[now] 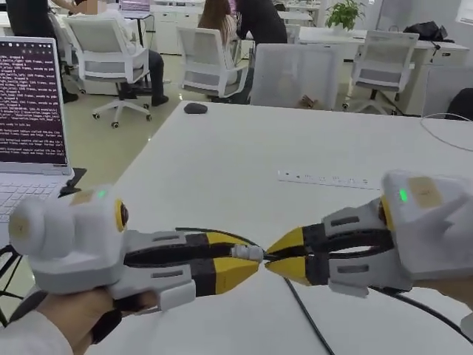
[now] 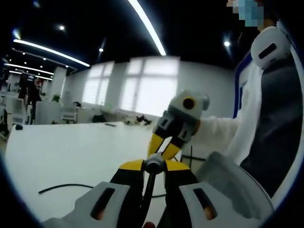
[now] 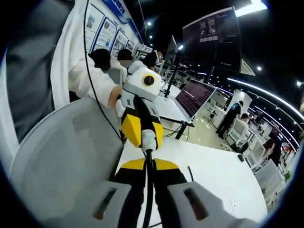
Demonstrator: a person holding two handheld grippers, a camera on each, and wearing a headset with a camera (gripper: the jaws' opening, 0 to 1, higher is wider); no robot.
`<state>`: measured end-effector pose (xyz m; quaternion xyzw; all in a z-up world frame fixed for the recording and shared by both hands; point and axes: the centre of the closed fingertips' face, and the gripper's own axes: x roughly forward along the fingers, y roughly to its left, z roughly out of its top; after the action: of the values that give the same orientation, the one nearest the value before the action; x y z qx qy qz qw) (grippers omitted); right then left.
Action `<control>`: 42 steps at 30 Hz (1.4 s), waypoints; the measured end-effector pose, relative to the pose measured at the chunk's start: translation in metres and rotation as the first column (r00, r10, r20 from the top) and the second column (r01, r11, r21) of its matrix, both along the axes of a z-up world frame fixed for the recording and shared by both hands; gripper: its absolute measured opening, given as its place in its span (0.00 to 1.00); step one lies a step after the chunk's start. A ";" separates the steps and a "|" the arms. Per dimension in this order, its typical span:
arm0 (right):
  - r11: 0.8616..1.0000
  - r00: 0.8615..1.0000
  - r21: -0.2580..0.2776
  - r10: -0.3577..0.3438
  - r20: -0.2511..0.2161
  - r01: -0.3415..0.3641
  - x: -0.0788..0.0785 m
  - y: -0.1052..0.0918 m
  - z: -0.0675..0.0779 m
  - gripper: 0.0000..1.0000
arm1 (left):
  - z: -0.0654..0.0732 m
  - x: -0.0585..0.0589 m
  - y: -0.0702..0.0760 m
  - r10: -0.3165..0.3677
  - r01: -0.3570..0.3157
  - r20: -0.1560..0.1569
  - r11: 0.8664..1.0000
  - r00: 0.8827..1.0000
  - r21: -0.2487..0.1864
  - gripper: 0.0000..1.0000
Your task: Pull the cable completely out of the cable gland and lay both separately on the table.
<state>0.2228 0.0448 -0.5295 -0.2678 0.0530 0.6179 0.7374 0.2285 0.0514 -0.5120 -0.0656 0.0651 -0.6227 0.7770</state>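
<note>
Table: white, across the middle of the head view
My left claw: lower left; jaws clamped on the cable gland
My right claw: lower right, nearly tip to tip with my left; jaws closed on the cable
Cable: black, trailing to the bottom edge
Cable gland: pale, low centre

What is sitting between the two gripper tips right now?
The cable gland, clamped in the left gripper, with the black cable leaving it straight into the right gripper. The head view shows hardly any gap between them.
</note>
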 end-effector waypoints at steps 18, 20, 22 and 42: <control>1.000 1.000 0.013 -0.018 -0.006 0.018 0.006 -0.010 0.001 0.04 | 0.001 0.008 0.008 0.026 -0.027 -0.032 0.999 0.999 -0.028 0.16; 0.999 0.999 0.012 -0.032 -0.005 0.032 0.008 -0.016 0.001 0.04 | 0.002 0.009 0.008 0.030 -0.032 -0.038 0.999 0.999 -0.034 0.16; 0.999 0.999 0.009 -0.045 -0.005 0.045 0.009 -0.021 0.001 0.04 | 0.002 0.010 0.008 0.038 -0.039 -0.041 0.999 0.998 -0.036 0.16; 0.986 0.985 0.037 -0.162 -0.057 0.164 0.009 -0.062 -0.013 0.04 | 0.003 0.016 0.014 0.083 -0.085 -0.039 0.996 0.996 -0.037 0.16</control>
<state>0.2318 -0.0171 -0.5422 -0.2306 0.0817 0.5634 0.7891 0.2447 0.0650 -0.5094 -0.0946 0.0648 -0.5892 0.7998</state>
